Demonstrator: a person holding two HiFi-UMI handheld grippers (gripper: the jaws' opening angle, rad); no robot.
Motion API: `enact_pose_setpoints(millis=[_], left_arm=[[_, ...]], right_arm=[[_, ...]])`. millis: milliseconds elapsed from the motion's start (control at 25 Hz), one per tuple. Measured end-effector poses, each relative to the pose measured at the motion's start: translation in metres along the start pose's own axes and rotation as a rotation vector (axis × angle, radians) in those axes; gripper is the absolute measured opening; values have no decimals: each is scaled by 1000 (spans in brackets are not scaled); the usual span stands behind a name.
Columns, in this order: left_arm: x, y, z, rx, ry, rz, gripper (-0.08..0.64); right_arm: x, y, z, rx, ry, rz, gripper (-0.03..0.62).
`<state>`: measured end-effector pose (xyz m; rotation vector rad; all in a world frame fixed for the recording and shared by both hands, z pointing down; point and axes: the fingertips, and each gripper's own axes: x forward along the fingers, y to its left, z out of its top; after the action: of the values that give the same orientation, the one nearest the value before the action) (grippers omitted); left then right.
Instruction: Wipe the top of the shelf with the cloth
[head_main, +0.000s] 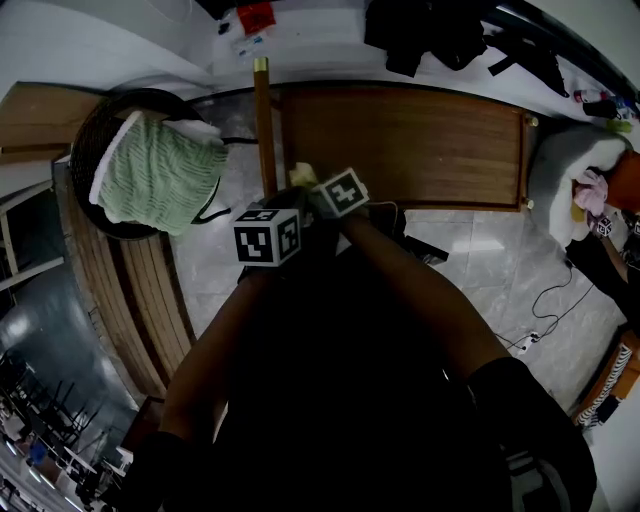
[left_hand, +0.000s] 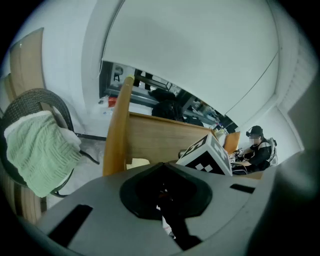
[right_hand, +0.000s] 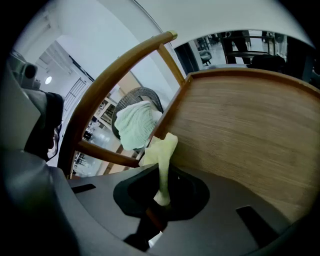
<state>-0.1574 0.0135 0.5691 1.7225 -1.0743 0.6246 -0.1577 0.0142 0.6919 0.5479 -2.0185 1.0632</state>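
A green towel (head_main: 160, 175) fills the dark basket (head_main: 98, 125) at far left. The left tongs (left_hand: 162, 195) are pressed together on nothing. The right tongs (right_hand: 159, 205) pinch the pale yellow cloth (right_hand: 161, 155), which hangs at the left edge of the wooden shelf (head_main: 410, 140) top.

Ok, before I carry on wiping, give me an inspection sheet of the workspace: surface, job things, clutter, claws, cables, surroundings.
Surface: brown wooden shelf top, nothing seen lying on it.
Job's things: pale yellow cloth, hanging from the right claw by the shelf's corner.
Clutter: black wire basket holding a green knitted towel, left of the shelf; dark clothing beyond it.
Grippers: right claw shut on the cloth; left claw shut, nothing seen in it, close beside the right one.
Cables: black cable on the floor to the right of the shelf.
Surroundings: pale tiled floor; seated person far off.
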Motion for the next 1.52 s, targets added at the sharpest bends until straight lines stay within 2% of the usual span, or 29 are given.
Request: enact_pose_setpoints(millis=[280,640,800,960,1360,1520], left_arm=[[37,-28,-14,-8,63,-3,11],[91,-78,-20,57,137,-14,11],[115,-103,-26,66,174,-27,11],[135,-125,-30,78,199,-39,11],[190,-191,-36,147,242,-92,11],[210,-224,-40,153,253,-125,11]], right_arm=[[-36,-44,-26,10,28,-70,40],[-85,-97,-58,59,31,-108,41],[-110,-127,-75,78,26,-155,41],[-133,-147,-89,99,11,-166,41],[-197,-215,-129,143,-10,-245,41],[-223,-242,-144,194,-25,-271,41]])
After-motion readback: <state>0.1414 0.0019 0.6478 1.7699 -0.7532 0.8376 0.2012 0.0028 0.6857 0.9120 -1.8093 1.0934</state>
